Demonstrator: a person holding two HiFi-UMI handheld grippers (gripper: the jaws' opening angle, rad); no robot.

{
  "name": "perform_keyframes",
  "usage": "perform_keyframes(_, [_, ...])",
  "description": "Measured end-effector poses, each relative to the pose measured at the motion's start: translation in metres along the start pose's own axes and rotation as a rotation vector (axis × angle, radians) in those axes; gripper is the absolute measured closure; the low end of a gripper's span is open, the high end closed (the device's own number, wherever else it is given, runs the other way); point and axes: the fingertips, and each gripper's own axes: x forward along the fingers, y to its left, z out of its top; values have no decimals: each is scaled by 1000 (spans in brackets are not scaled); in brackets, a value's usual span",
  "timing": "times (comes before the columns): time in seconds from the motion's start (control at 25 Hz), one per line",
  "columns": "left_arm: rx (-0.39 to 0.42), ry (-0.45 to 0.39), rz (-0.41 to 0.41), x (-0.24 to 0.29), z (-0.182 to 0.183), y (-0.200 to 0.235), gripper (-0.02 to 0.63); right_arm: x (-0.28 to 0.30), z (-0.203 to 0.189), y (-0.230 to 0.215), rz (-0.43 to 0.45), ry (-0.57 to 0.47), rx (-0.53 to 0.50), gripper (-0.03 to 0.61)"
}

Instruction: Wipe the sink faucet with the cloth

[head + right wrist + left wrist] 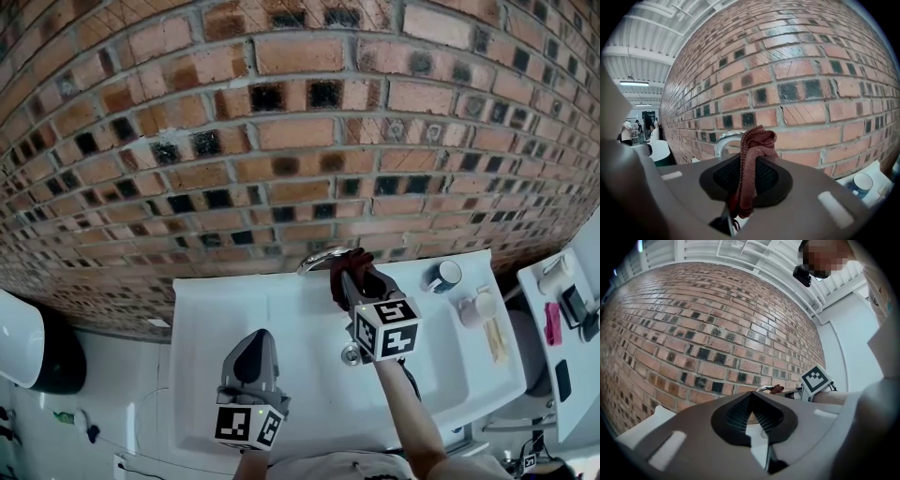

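A curved chrome faucet (317, 259) rises at the back of the white sink (216, 319), against the brick wall. My right gripper (348, 281) is shut on a dark red cloth (353, 265), and the bunched cloth sits right at the faucet's right end. In the right gripper view the cloth (753, 161) hangs between the jaws, with the faucet arch (723, 140) just behind on the left. My left gripper (255, 343) hovers over the basin's near left part, shut and holding nothing. From the left gripper view (751, 397) the faucet (764, 388) and cloth (777, 389) show far ahead.
A dark mug (444, 276) and a pale cup (478, 306) stand on the sink's right ledge. The drain (352, 354) lies below the right gripper. A side shelf (539, 309) holds small items at the far right. A white rounded fixture (19, 352) sits at the left.
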Motion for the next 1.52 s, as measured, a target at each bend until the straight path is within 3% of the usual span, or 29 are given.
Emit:
perform_keyframes(0.4, [0, -1, 6, -2, 1, 4, 612, 11, 11, 65, 76, -20, -118, 528])
perform_keyframes(0.76, [0, -4, 10, -3, 2, 5, 612, 10, 1, 124, 278, 10, -257, 528])
perform_keyframes(1.04, [0, -6, 20, -6, 3, 9, 612, 27, 8, 109, 234, 35, -280, 528])
perform_keyframes(1.28, [-5, -5, 19, -4, 3, 9, 612, 16, 42, 90, 187, -49, -262, 528])
perform_keyframes(1.52, [-6, -2, 16, -2, 1, 9, 612, 0, 66, 34, 44, -101, -247, 528])
